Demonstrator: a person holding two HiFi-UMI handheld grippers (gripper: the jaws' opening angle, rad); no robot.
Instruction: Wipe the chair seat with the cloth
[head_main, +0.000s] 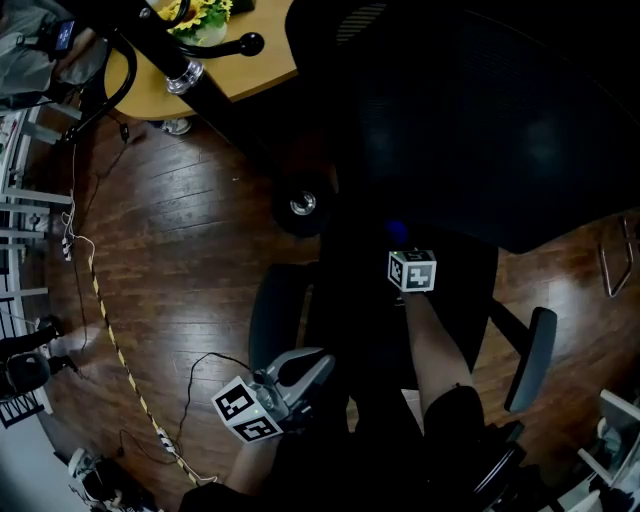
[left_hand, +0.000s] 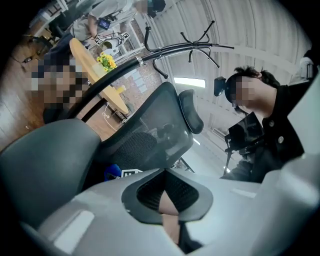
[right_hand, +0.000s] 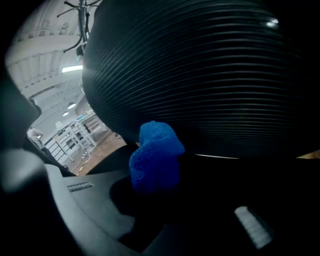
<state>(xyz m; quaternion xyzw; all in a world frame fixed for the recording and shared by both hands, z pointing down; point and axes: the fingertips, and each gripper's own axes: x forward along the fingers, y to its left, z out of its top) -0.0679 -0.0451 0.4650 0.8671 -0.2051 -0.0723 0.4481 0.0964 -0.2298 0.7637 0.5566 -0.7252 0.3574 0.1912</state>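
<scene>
A: Setting?
B: Office room, dark wooden floor (head_main: 180, 260). A striped cable (head_main: 115, 350) runs across it at the left. Black office chair (head_main: 430, 180) sits centre.
A: Nearest tool?
B: Left gripper (left_hand: 166, 192). It's low and close to the person, just on the near side of the chair's left armrest (head_main: 272, 310). Jaws are together with nothing held. It points up toward the backrest and is off the seat.
A: And the right one?
B: Right gripper (right_hand: 157, 185) is further in, over the chair seat (head_main: 350, 300), with the forearm stretched along it. Jaws are clamped on the blue cloth (right_hand: 155, 155), which bulges out past the tips.
A: Where's the cloth on the chair?
B: Far end of the seat, right below the lower edge of the mesh backrest (right_hand: 200, 75). It's too dark to tell whether it touches the seat.
A: Right side?
B: Right armrest (head_main: 530, 355) is right of the forearm, apart from it.
A: Beyond the chair?
B: Black coat stand (head_main: 186, 75) at far left, its round base just left of the seat's far end. Behind it is a wooden table (head_main: 250, 60) with yellow flowers (head_main: 195, 15) on top.
</scene>
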